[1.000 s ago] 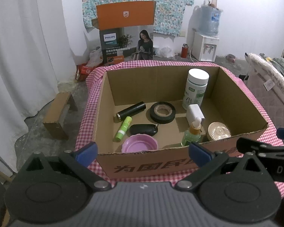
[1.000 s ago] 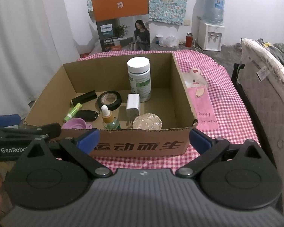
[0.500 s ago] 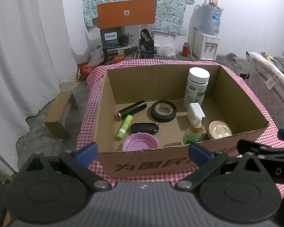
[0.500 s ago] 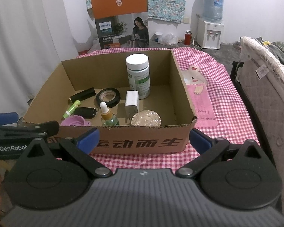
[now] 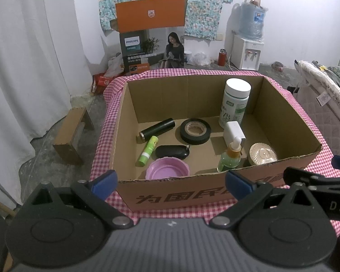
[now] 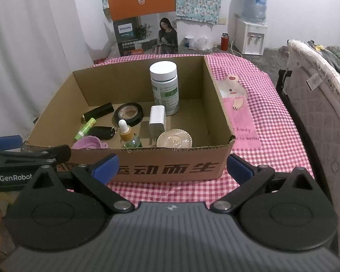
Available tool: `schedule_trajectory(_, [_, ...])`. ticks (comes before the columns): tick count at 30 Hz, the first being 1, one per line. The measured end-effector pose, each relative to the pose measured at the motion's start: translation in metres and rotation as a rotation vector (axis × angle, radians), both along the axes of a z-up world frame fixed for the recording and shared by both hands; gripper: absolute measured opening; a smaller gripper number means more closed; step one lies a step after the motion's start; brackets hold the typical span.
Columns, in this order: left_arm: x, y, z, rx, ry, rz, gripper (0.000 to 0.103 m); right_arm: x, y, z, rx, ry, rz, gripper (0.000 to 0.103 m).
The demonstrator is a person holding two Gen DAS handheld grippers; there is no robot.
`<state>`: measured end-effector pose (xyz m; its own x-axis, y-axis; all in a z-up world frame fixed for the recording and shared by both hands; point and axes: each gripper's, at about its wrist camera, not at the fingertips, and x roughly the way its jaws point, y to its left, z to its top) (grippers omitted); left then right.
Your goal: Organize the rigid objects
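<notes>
Seemingly just beyond both wide-spread grippers (image 5: 171, 180) (image 6: 172, 166) sits the cardboard box (image 5: 192, 196).

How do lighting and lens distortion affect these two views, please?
Left wrist view: dim, bluish light, dark vignette in the corners, the cardboard box bowed by the fisheye. Right wrist view: same dimness, the white bottle sharp, the mattress edge curved and soft near the rim.

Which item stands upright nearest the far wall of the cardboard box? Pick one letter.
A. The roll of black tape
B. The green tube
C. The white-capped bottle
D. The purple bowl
C: the white-capped bottle stands upright by the back wall of the cardboard box, while the roll of black tape, green tube and purple bowl sit nearer the front.
</notes>
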<state>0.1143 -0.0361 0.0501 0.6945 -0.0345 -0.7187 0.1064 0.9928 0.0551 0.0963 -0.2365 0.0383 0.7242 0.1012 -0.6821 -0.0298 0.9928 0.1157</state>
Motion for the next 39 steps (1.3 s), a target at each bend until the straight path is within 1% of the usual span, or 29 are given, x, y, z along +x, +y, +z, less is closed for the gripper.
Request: schedule_trajectory(39, [0.0002,-0.0006,-0.0024,-0.001,0.016,0.004,0.102,0.0017,-0.0015,-0.0035,0.006,0.013,0.0,0.102])
